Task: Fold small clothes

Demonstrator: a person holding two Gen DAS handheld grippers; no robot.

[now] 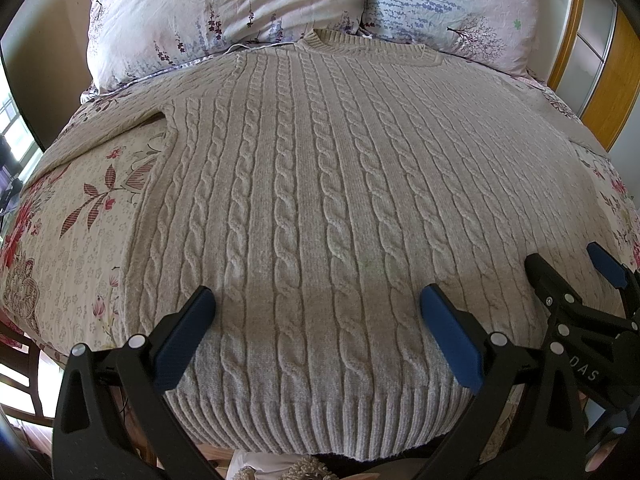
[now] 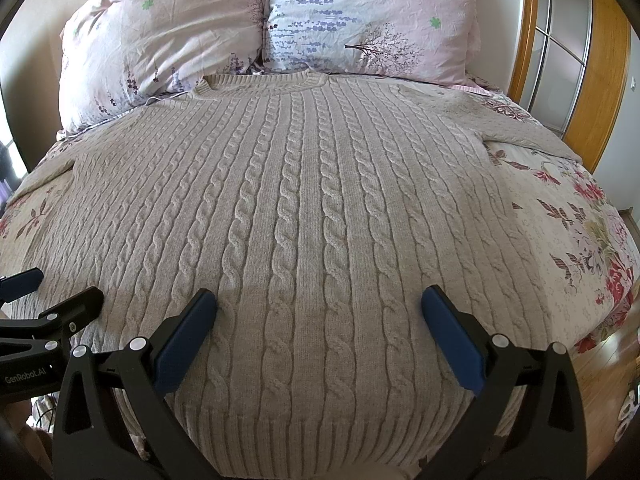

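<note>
In the left wrist view, a beige cable-knit sweater (image 1: 320, 200) is seen spread flat on a floral bedspread (image 1: 80, 216), its collar lying at 2 pillows (image 1: 224, 12). Only here is its left sleeve seen reaching out toward a window (image 1: 16, 136). The left gripper (image 1: 318, 304) is held wide open over the ribbed hem, with nothing between its blue pads (image 1: 450, 340); contact with the knit cannot be judged. The right gripper (image 1: 572, 276) is seen at the right edge.

In the right wrist view, the right sleeve (image 2: 516, 128) and a wooden-framed wardrobe door (image 2: 568, 52) are shown instead. The right gripper (image 2: 320, 304) is likewise spread wide and empty above the hem, and the left gripper (image 2: 60, 288) is seen alongside.
</note>
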